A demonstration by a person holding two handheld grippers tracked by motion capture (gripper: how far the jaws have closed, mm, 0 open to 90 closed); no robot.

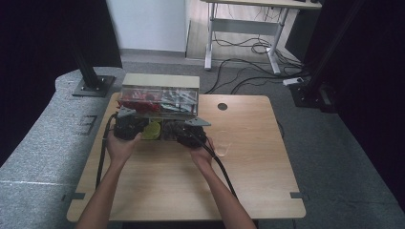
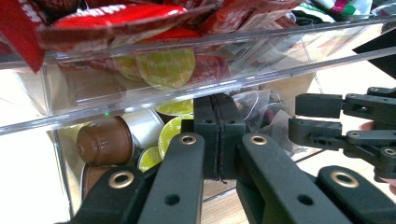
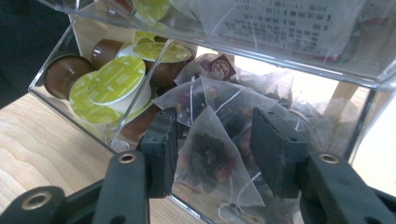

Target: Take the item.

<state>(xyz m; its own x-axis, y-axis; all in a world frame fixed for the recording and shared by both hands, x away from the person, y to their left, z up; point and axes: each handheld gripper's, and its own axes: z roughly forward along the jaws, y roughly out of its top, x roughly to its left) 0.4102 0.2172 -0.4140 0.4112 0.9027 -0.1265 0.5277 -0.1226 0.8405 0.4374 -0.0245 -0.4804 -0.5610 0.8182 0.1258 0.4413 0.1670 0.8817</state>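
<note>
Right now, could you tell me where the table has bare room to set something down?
The wooden table is bare along the near edge and right of the small glass. It is crowded at the clear organizer, where both hands work.

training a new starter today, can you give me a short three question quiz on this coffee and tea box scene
1. True or false: the left tongs are shut with nothing between them.
2. What lies between the open right tongs? A) a brown coffee capsule B) a clear pyramid tea bag of dark leaves C) a red sachet
3. Which lid colour do the brown coffee capsules in the lower tier of the clear plastic organiser box have?

Key: 1 true; 2 B, the tea bag; 3 yellow-green.
</note>
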